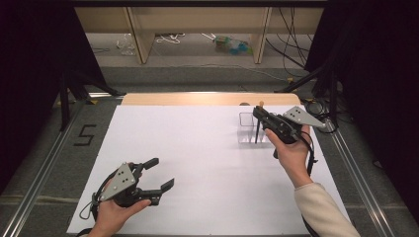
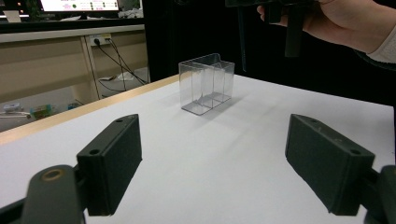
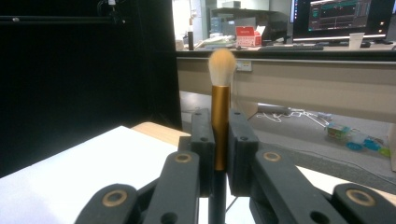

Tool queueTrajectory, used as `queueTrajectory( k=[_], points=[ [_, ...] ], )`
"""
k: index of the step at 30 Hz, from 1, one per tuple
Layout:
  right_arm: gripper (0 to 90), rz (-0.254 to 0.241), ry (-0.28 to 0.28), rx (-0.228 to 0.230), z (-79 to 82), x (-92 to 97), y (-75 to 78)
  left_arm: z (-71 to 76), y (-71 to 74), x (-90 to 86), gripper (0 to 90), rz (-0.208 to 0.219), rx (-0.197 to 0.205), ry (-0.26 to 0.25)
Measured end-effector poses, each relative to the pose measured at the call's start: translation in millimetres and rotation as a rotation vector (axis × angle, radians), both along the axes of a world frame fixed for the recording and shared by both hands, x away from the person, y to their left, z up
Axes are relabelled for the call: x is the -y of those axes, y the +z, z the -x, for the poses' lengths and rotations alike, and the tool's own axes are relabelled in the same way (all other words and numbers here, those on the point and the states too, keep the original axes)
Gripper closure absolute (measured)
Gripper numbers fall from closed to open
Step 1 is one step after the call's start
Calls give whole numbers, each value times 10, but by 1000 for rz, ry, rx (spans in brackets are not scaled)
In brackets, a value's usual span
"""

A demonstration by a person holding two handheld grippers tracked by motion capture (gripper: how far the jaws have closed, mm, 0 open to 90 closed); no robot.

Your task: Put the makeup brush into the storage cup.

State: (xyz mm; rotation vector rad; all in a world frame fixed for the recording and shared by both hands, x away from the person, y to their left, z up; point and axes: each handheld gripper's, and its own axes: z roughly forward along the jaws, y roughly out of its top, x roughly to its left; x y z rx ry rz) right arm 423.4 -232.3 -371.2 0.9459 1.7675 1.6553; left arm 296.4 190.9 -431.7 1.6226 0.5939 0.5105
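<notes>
My right gripper (image 1: 260, 114) is shut on a makeup brush (image 3: 220, 126), held upright with its gold ferrule and pale bristles (image 3: 222, 65) above the jaws and its thin black handle (image 1: 257, 131) hanging below. It hovers at the far right of the table, just over a clear plastic box (image 1: 246, 127) with compartments, which also stands ahead in the left gripper view (image 2: 207, 83). My left gripper (image 1: 162, 174) rests low at the near left, open with nothing between its black pads (image 2: 114, 163). The right hand and brush handle (image 2: 241, 39) appear above the box in the left gripper view.
A white sheet (image 1: 197, 163) covers the table, with a bare wooden strip (image 1: 202, 98) at its far edge. Metal rails (image 1: 44, 163) run along both sides. Shelving, cables and small items lie on the floor beyond.
</notes>
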Motion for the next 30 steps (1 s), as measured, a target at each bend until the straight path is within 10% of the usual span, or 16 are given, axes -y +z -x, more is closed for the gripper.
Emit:
queueTrajectory(
  k=[30],
  points=[
    [841, -5, -28, 13, -122, 15, 55, -1, -3, 4, 187, -1, -3, 0]
  ],
)
